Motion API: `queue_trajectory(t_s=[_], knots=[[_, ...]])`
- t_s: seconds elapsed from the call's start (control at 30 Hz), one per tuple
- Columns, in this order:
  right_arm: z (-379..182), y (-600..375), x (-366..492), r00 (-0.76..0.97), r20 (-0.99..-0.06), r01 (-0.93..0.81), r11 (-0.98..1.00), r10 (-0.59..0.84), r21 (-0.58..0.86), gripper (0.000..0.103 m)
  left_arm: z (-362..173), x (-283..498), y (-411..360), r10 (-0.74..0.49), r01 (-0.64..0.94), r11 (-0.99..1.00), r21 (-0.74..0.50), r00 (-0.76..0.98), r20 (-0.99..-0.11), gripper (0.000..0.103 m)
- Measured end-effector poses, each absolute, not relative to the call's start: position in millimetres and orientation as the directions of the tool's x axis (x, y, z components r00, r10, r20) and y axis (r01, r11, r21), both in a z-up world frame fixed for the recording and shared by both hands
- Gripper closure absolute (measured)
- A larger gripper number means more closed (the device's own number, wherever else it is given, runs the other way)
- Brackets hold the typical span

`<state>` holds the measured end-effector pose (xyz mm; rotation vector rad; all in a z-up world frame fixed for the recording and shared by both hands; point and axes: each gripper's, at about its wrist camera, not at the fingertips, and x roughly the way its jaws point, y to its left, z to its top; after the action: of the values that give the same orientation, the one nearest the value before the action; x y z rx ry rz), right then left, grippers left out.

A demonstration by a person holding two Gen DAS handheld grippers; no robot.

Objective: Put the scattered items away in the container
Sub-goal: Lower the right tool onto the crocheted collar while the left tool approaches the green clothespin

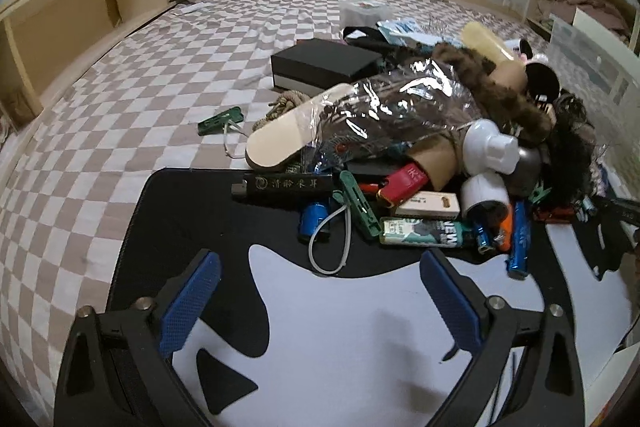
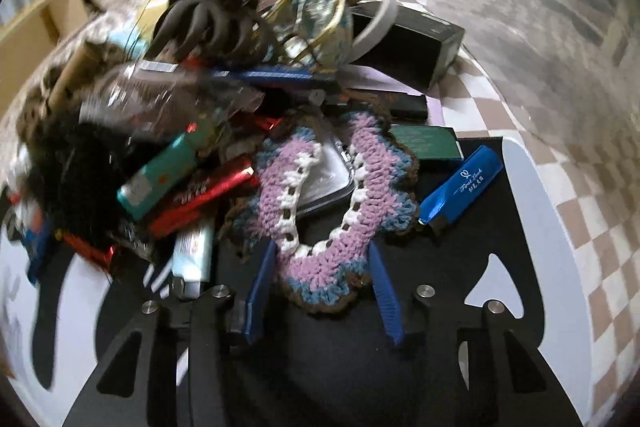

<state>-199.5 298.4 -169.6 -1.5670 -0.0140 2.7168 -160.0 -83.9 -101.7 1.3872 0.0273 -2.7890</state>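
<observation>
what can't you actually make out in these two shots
- Left wrist view: what lies under the clear plastic bag; glare and crumpling hide it.
- Right wrist view: whether the right gripper pads already press the crochet piece; blur and yarn hide the contact.
- Right wrist view: items at the pile's left edge, smeared by motion blur.

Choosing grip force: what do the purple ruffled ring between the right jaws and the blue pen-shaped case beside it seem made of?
Purple ruffled ring: crocheted yarn, soft and matte, with visible stitch loops. Blue pen-shaped case: probably hard metal or plastic, glossy, with printed script.
</observation>
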Motion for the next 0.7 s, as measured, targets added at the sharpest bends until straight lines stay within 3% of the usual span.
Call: queue_trajectory(t_s=[0.43, 0.47, 0.53, 0.6, 0.7], knots=[[-166.4, 293.3, -164.9, -0.455, -0.890, 0.086, -0.996, -0.020, -0.022, 0.058, -120.4, -179.7, -98.6, 0.014, 0.047, -0.998, -0.051, -0.582, -0.813, 0.027], [-165.8, 293.6, -161.9, -0.451, -0.892, 0.089, -0.996, -0.023, -0.020, 0.058, -121.8, -180.5, -98.6, 0.017, 0.046, -0.997, -0.054, -0.581, -0.813, 0.030], [-164.7, 295.0, -155.7, -0.444, -0.896, 0.093, -0.996, -0.030, -0.012, 0.058, -126.2, -180.4, -97.0, 0.023, 0.040, -0.998, -0.056, -0.572, -0.820, 0.050], [-164.3, 296.7, -152.3, -0.439, -0.898, 0.094, -0.996, -0.035, -0.007, 0.058, -130.1, -177.9, -93.7, 0.013, 0.030, -0.999, -0.036, -0.570, -0.822, 0.053], [-163.7, 297.5, -144.8, -0.435, -0.900, 0.094, -0.996, -0.038, -0.003, 0.058, -130.8, -174.1, -88.7, 0.006, 0.006, -1.000, -0.012, -0.574, -0.819, 0.069]])
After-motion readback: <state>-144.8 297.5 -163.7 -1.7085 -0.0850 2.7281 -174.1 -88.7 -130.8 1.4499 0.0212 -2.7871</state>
